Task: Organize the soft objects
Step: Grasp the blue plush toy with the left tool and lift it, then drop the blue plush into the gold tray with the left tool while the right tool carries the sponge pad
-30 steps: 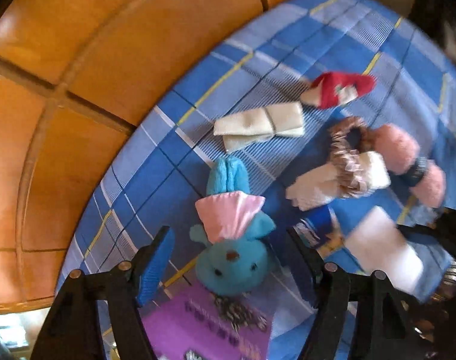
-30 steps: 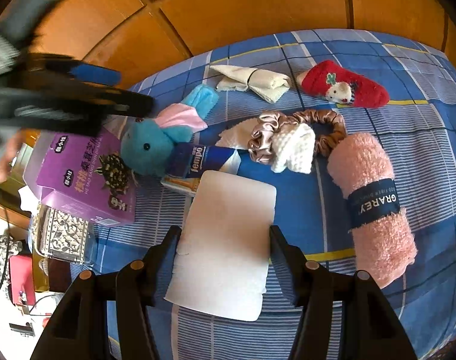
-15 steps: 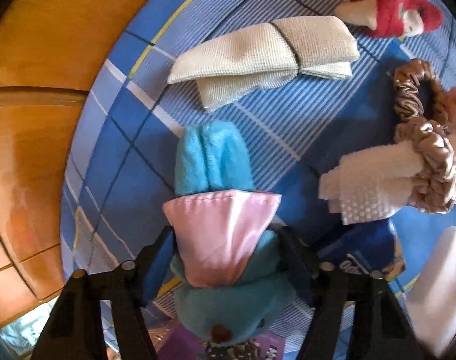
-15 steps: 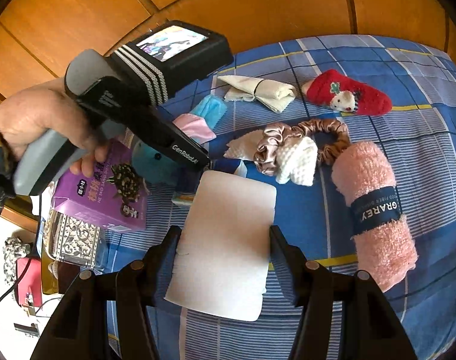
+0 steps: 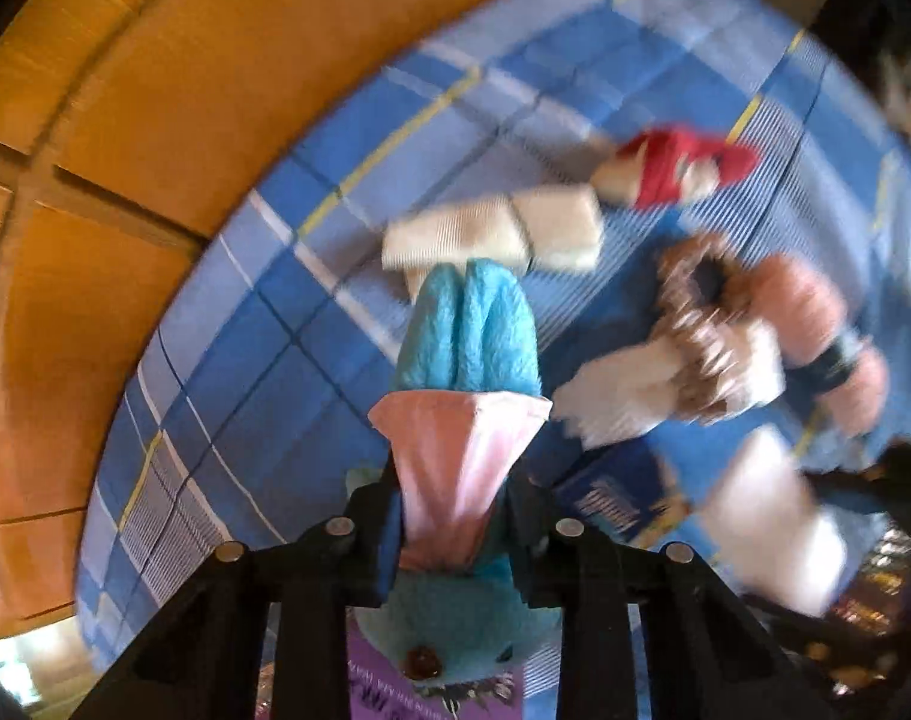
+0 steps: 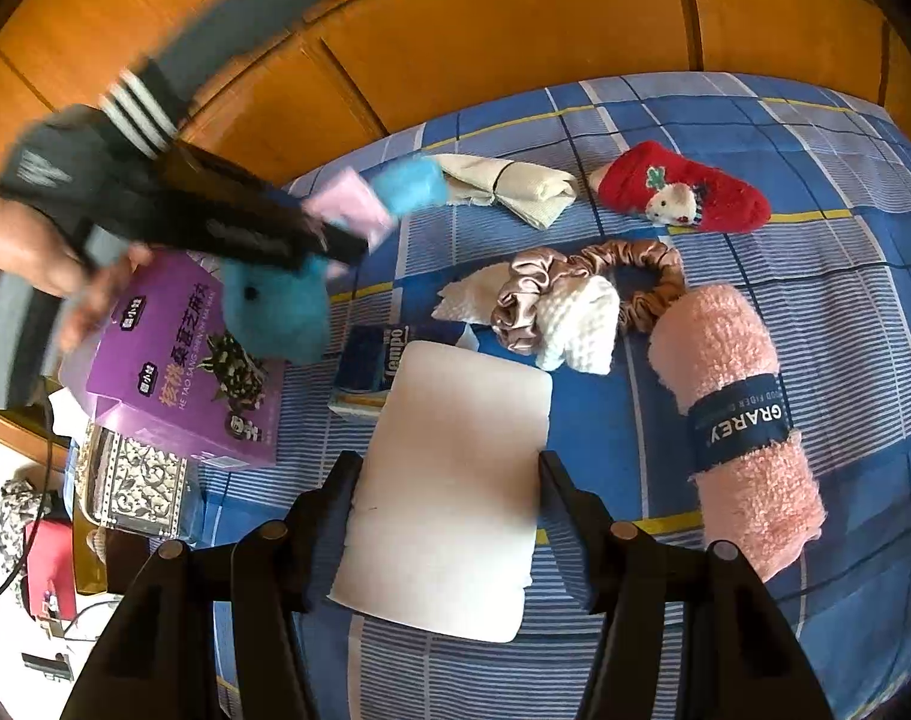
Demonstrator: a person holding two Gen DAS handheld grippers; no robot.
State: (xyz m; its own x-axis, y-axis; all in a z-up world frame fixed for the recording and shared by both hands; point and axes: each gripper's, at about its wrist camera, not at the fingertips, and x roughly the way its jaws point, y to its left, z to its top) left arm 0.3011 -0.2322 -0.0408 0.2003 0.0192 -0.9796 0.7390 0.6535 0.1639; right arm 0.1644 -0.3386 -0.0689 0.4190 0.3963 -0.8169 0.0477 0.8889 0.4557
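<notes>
The left gripper [image 5: 452, 531] has its jaws clenched on the blue plush toy [image 6: 275, 312], which hangs above the purple box [image 6: 179, 372]; blur hides whether the toy touches the box. The right gripper [image 6: 446, 501] has its jaws spread either side of a white pad [image 6: 449, 492] lying on the blue checked bedspread [image 6: 815, 312], seemingly without pressing it. Just right of the box lies a tissue pack [image 6: 365, 372]; further right, a rolled pink towel [image 6: 737, 420].
</notes>
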